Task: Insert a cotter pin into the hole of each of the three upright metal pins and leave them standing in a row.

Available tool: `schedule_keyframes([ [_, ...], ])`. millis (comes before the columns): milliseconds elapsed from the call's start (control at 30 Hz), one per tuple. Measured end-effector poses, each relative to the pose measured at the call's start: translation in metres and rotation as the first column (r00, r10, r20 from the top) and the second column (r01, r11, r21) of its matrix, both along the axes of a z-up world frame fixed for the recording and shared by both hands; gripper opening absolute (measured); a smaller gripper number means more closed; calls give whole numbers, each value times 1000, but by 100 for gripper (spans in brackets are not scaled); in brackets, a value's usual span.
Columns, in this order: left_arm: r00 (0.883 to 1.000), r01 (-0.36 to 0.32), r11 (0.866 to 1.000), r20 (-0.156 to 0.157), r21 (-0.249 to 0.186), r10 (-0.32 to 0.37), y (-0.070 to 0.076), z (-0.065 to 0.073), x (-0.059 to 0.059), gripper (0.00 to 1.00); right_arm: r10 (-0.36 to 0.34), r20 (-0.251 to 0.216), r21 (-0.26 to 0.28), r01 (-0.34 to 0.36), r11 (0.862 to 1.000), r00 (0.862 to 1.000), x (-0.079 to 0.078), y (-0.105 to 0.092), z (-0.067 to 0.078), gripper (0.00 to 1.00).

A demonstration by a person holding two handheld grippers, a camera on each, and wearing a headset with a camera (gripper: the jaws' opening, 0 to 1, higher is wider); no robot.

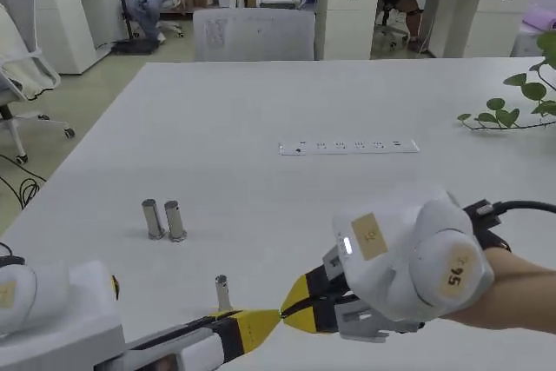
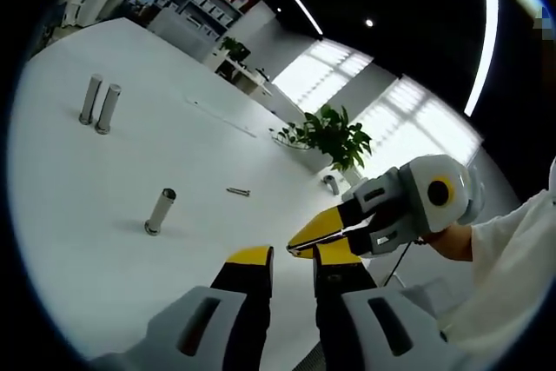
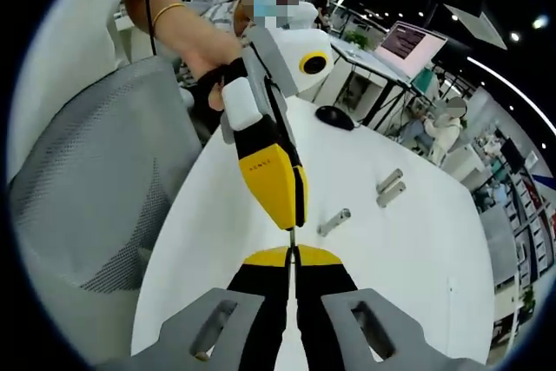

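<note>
Three short grey metal pins (image 1: 175, 221) upright on the white worktop (image 1: 261, 110): a pair just beside each other at the far left, and a lone one (image 1: 223, 293) nearer, just beyond the meeting claw tips, well apart from the pair and out of line with it. Right yellow-tipped claw (image 3: 293, 258) pressed together, apparently clamped on a thin dark cotter pin (image 3: 293, 239) rising from its tips to the nose of the left yellow-tipped claw (image 1: 261, 322). Left claw slightly apart in its own view, with the right claw's tip nosing in over the gap. Looks like a mid-air handover or regrip, close beside the lone pin. Main hazard: losing the cotter pin during the exchange, through release by one claw ahead of a firm bite by the other, or through a skewed pinch on so slim a piece, flicking it off across the smooth worktop. Second hazard: toppling the lone pin with a bulky claw body, given so little room beside it and so narrow a base. Third: reaching the cross-hole misaligned, too small to make out here, and shoving the pin sideways instead of threading it, with nothing steadying it. Also of note, a small dark piece (image 2: 237, 191) lying flat farther out, possibly a spare cotter pin. Cannot tell whether any upright pin already carries one.
</note>
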State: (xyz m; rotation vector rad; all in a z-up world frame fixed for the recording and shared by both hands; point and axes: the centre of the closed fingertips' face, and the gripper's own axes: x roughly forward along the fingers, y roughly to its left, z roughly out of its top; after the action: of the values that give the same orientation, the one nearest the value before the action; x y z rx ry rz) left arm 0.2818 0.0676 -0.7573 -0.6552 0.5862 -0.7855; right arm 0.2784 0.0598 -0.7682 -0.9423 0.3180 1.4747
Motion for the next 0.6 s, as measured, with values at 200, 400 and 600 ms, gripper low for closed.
schedule_keyframes([
  [200,1000,12,1000,-7,-3,-12,-1,-2,-1,12,-3,1,9,3,1000,1000,-2,0,3,2],
  [400,1000,18,1000,-9,-14,-18,-3,-1,0,6,-6,7,15,5,1000,1000,-2,2,4,2],
  [600,999,31,999,-10,-7,-31,-5,-1,-1,2,-8,14,14,8,1000,1000,-1,3,5,2],
])
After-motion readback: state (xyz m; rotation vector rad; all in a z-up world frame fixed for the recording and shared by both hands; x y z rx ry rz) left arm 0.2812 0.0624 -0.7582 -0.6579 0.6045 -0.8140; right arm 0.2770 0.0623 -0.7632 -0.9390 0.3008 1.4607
